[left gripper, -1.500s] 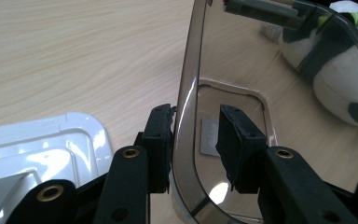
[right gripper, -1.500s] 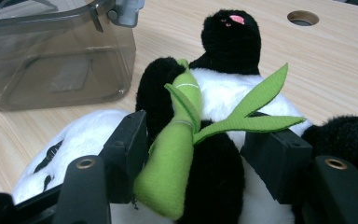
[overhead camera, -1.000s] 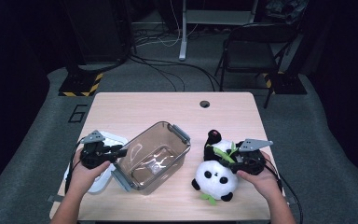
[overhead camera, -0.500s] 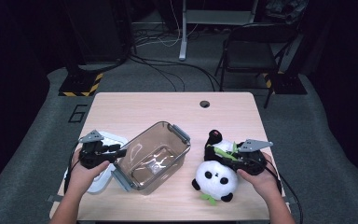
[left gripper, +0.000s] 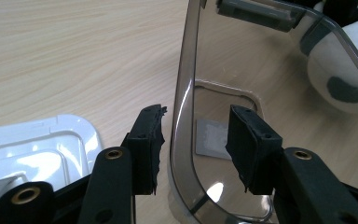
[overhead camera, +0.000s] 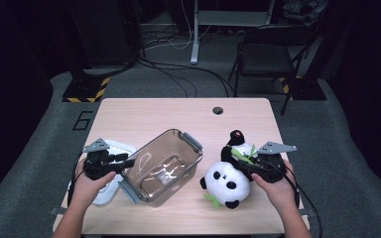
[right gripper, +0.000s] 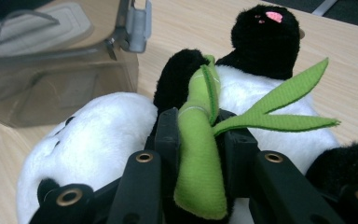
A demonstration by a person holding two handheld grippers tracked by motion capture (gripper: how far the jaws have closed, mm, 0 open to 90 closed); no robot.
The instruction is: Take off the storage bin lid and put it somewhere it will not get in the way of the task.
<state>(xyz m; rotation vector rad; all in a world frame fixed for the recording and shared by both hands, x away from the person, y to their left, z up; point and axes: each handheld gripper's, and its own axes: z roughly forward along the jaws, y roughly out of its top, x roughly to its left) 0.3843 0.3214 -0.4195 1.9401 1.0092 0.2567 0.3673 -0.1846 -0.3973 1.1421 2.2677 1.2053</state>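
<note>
A clear plastic container (overhead camera: pixel 178 136) stands tilted at the table's middle. My left gripper (overhead camera: pixel 129 161) is at its near-left corner. In the left gripper view the jaws (left gripper: pixel 198 144) straddle the container wall (left gripper: pixel 186 70); they have just been opening, and a gap shows on both sides of the wall. A black-and-white plush panda (overhead camera: pixel 225 181) lies to the right of the container. My right gripper (overhead camera: pixel 245 166) is shut on the panda's green bamboo stalk (right gripper: pixel 196 172), which is squeezed between the pads (right gripper: pixel 168 135).
The white lid (overhead camera: pixel 106 191) lies flat under my left hand, left of the container, near the table's front-left corner. A small round hole (overhead camera: pixel 218 110) sits near the far edge. A folding chair (overhead camera: pixel 268 44) and cables are on the floor beyond.
The right gripper has shut on the bamboo stalk and risen slightly with the panda. The left hand has stayed in place at the container's corner.
</note>
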